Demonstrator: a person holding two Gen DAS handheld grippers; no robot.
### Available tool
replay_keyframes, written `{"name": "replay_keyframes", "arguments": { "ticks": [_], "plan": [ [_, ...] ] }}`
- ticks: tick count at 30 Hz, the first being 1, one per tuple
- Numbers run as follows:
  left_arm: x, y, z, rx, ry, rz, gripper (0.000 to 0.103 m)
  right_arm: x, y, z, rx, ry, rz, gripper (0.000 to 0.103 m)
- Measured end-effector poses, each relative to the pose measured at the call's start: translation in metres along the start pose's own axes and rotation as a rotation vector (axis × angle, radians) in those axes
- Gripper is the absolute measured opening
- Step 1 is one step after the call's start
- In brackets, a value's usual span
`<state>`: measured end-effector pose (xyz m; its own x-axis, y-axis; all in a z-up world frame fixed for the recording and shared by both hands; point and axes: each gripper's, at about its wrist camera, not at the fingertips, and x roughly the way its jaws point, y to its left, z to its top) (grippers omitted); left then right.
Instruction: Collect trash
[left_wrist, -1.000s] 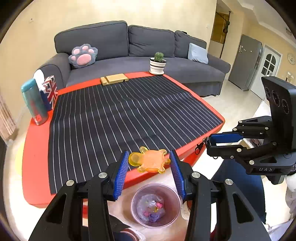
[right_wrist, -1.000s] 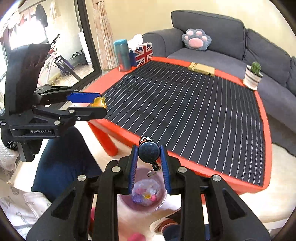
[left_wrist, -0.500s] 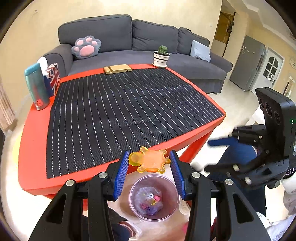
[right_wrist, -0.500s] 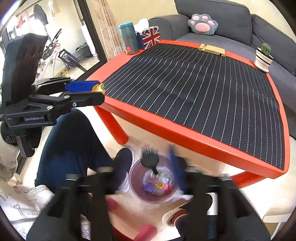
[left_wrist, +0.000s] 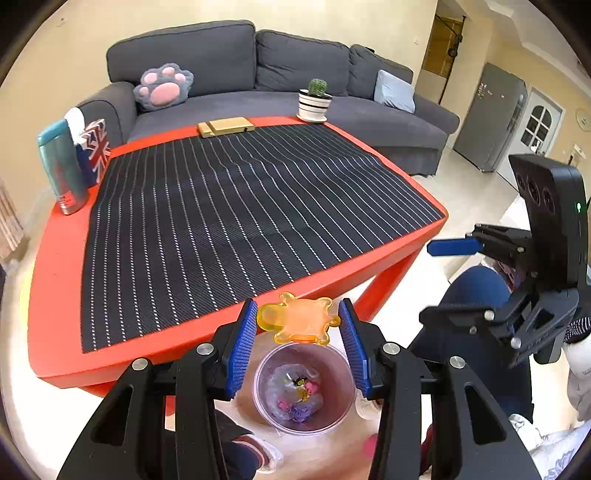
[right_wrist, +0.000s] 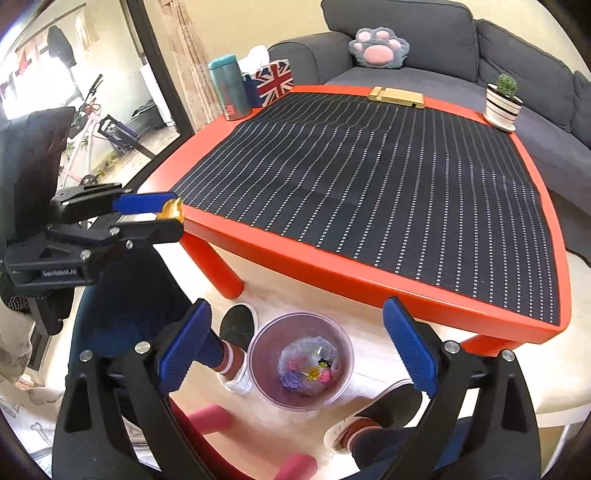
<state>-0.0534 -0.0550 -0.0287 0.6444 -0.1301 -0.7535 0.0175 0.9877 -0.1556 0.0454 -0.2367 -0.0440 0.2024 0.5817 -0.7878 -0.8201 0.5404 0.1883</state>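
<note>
An orange-yellow turtle-shaped toy (left_wrist: 295, 322) is pinched between the blue pads of my left gripper (left_wrist: 295, 332), right over a clear pink bin (left_wrist: 304, 387) on the floor. In the right wrist view the same bin (right_wrist: 300, 360) holds several small colourful scraps, a dark piece among them. My right gripper (right_wrist: 295, 350) hangs above that bin with its jaws opening wide and nothing between them. The left gripper (right_wrist: 168, 212) shows at the left of that view, the toy's yellow tip at its pads. The right gripper (left_wrist: 443, 280) appears at the right of the left wrist view.
A red table (left_wrist: 55, 288) with a dark striped mat (left_wrist: 240, 206) stands beyond the bin. On it are a teal tumbler (left_wrist: 61, 170), a Union Jack tissue box (left_wrist: 96, 147), a wooden block (left_wrist: 225, 127) and a potted cactus (left_wrist: 316, 99). A person's legs and shoes (right_wrist: 236, 343) flank the bin.
My right gripper opened and let go of the round black reel it held; the reel fell into the bin. The left gripper still holds the turtle toy and has barely moved.
</note>
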Motion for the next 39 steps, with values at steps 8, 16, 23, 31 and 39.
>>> {"name": "replay_keyframes", "arguments": {
  "ticks": [8,16,23,31,39],
  "plan": [
    [0.002,-0.012,0.002,0.029,0.004,-0.01,0.046,-0.009,-0.007,-0.003,0.014,-0.016,-0.018,0.093],
    [-0.001,-0.011,0.007,0.004,-0.02,-0.017,0.095,-0.014,-0.01,-0.003,0.023,-0.026,-0.017,0.096],
    [-0.001,-0.006,0.005,-0.014,-0.013,-0.012,0.095,-0.011,-0.008,-0.003,0.03,-0.022,-0.005,0.098],
    [-0.003,-0.003,0.006,-0.021,-0.023,-0.005,0.095,-0.01,-0.009,0.001,0.041,-0.019,0.002,0.099],
    [-0.007,0.003,0.014,-0.03,-0.045,0.012,0.095,-0.013,-0.009,0.017,0.02,-0.042,-0.064,0.1]
  ]
}}
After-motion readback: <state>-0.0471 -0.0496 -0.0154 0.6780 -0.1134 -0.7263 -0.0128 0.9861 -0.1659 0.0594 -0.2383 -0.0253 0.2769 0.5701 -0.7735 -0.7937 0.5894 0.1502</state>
